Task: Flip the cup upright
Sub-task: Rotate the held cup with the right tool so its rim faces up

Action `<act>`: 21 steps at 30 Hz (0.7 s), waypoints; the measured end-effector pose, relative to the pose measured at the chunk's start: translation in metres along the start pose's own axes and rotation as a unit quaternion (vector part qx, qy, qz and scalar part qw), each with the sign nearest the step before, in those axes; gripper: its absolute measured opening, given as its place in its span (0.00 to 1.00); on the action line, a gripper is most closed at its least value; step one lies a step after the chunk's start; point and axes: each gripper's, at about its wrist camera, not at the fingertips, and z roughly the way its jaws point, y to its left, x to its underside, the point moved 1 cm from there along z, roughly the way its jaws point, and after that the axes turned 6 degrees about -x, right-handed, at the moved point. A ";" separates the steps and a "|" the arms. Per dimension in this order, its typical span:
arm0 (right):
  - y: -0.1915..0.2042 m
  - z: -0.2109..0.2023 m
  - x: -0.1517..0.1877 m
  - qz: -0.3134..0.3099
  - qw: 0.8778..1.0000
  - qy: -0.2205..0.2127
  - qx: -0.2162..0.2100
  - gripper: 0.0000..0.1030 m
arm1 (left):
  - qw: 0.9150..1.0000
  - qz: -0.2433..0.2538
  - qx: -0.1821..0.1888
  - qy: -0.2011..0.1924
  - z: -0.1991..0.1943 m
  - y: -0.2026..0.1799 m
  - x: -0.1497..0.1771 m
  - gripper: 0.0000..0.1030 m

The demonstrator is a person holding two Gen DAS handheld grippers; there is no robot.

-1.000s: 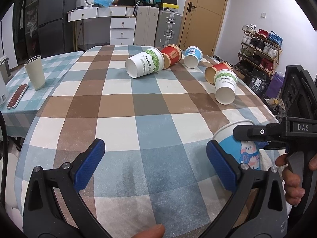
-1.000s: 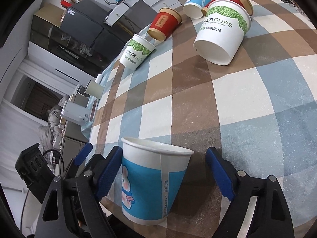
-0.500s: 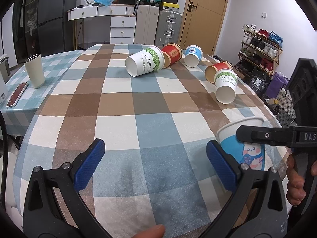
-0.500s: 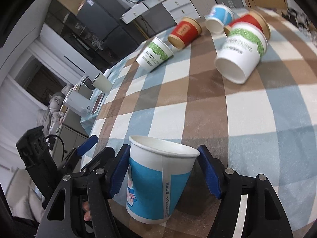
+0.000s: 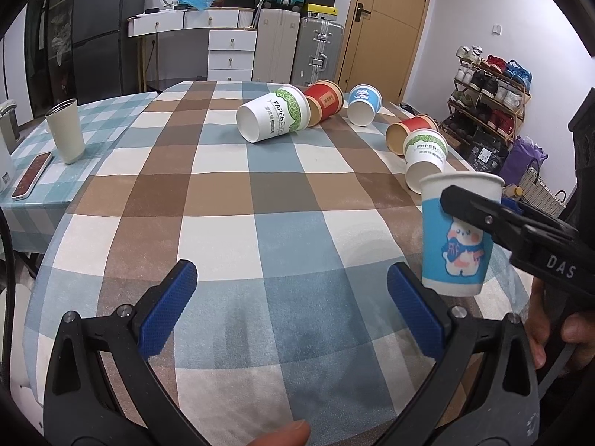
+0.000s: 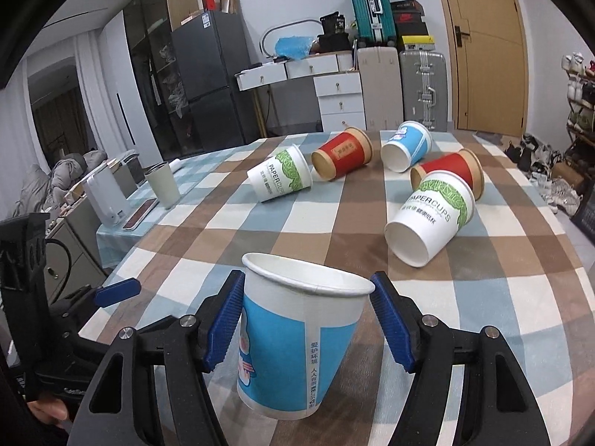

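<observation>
My right gripper [image 6: 306, 319] is shut on a blue paper cup [image 6: 297, 338] with a cartoon animal, held upright, mouth up, just above the checked tablecloth [image 6: 483, 297]. The same cup [image 5: 459, 234] shows at the right of the left wrist view, with the right gripper [image 5: 520, 230] across it. My left gripper [image 5: 293, 301] is open and empty, low over the near part of the table, left of the cup.
Several paper cups lie on their sides further back: two white ones [image 6: 431, 215] [image 6: 280, 178], two red ones [image 6: 342, 158] [image 6: 452, 173] and a blue one [image 6: 407, 146]. A grey tumbler [image 5: 65, 135] and a phone [image 5: 31, 174] sit on a side table at the left.
The right gripper has closed onto the blue cup, levelled out and lifted it slightly, so the cup now stands upright. The left gripper has stayed open, shifting only slightly.
</observation>
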 end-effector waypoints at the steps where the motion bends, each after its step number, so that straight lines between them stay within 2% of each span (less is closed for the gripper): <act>1: 0.000 0.002 0.000 -0.002 1.000 -0.002 0.005 0.67 | 1.000 -0.001 0.000 0.000 0.000 0.000 0.000 0.99; 11: 0.009 0.002 0.007 -0.030 0.999 -0.008 0.023 0.67 | 1.000 -0.002 0.001 0.002 0.001 0.000 0.000 0.99; 21: 0.020 -0.015 0.025 -0.055 0.998 -0.021 -0.001 0.72 | 1.000 0.000 0.001 -0.001 0.000 0.000 0.000 0.99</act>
